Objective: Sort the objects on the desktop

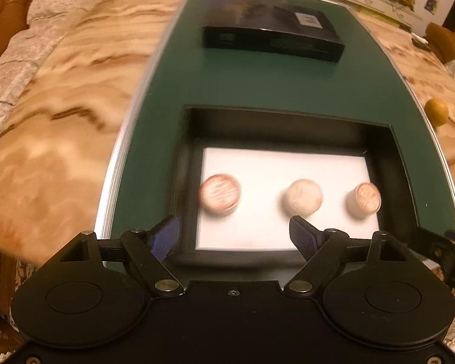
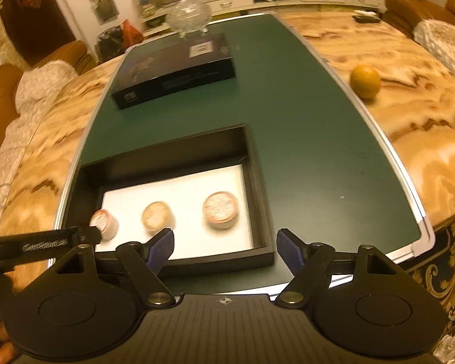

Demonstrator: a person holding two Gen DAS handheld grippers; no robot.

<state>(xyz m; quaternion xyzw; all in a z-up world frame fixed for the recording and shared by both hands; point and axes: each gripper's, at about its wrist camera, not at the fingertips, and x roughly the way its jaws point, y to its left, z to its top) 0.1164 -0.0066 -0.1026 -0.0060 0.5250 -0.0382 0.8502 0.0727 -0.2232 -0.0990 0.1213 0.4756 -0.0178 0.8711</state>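
A black tray (image 1: 403,163) with a white liner sits on the green mat (image 1: 257,85). Three small round containers stand in it: a wide one with a red-printed lid (image 1: 220,194), a pale one (image 1: 303,197) and a tilted one with a red lid (image 1: 365,200). In the right wrist view the tray (image 2: 257,182) holds the same containers: tilted (image 2: 104,224), pale (image 2: 156,216), wide (image 2: 220,210). My left gripper (image 1: 235,238) is open and empty above the tray's near edge. My right gripper (image 2: 224,250) is open and empty over the tray's near right corner.
A black flat box (image 1: 273,35) lies at the far end of the mat, with a glass dish (image 2: 188,15) behind it. An orange (image 2: 365,81) rests on the marble-patterned table (image 2: 424,106) to the right. Sofas surround the table.
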